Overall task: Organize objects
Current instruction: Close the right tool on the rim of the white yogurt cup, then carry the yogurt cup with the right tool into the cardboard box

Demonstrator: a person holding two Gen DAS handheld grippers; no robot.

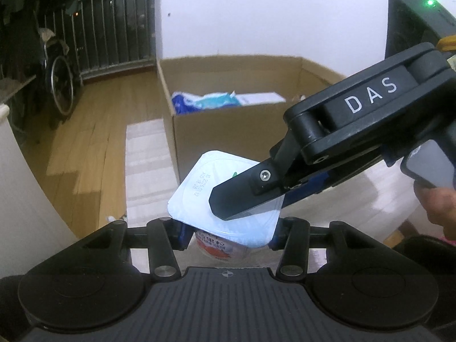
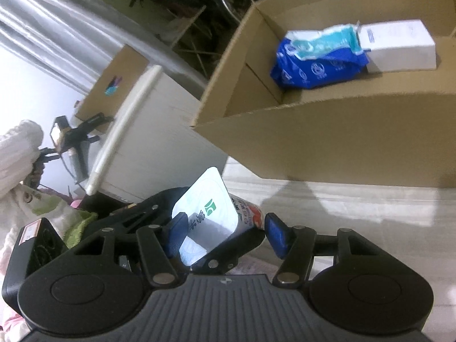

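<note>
Nearest the lens in the left wrist view, the left gripper (image 1: pixel 228 235) is pinching a yogurt cup (image 1: pixel 219 246) by its body, 1 blue pad sitting against each side just under the lid. The cup's square foil lid (image 1: pixel 205 188) is facing up and tilting toward the far left, with a printed date showing. The right gripper (image 1: pixel 245 199) is reaching in from the right, 1 black finger (image 1: pixel 239 196) lying flat on top of the lid and the other running beneath the lid's rim, so its jaws are nipping the lid edge. A hand (image 1: pixel 436 205) is gripping that tool's handle at the right edge. In the right wrist view the right gripper (image 2: pixel 228 235) is showing the lid (image 2: pixel 205 213) against its left pad, while the right pad is standing clear. Beyond the cup, an open cardboard box (image 1: pixel 228 131) is sitting on a pale surface (image 1: pixel 145 171), holding a blue packet (image 2: pixel 316 65) and a white carton (image 2: pixel 399 45).
</note>
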